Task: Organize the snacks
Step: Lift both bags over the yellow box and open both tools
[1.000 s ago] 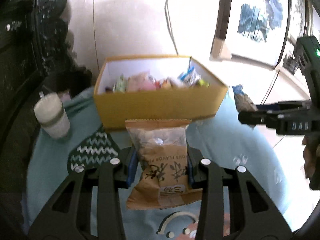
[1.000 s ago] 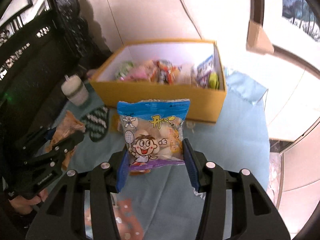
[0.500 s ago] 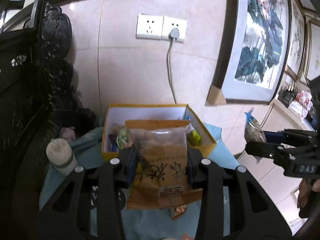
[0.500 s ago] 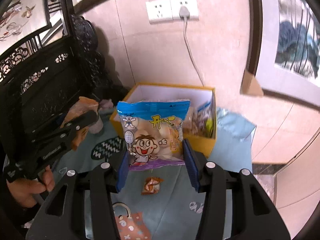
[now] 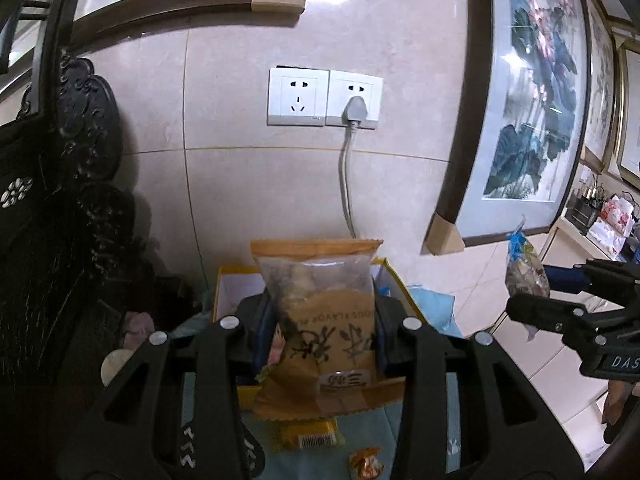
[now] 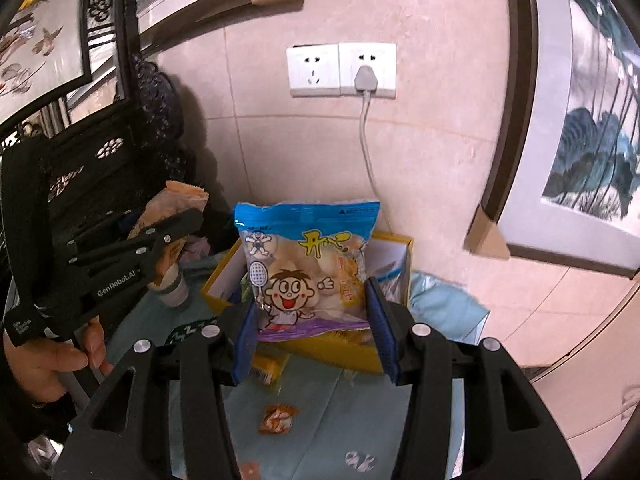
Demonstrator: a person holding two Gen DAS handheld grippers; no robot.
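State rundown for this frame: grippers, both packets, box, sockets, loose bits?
left gripper: shut on brown snack packet
brown snack packet: held upright, off the table
right gripper: shut on blue cartoon snack bag
blue cartoon snack bag: held upright, sealed
yellow box: open-topped, snacks inside
left socket: unused
right socket: plug in
small orange candy: loose on tablecloth

Both grippers raised, left gripper (image 5: 320,332) and right gripper (image 6: 316,320) clamped
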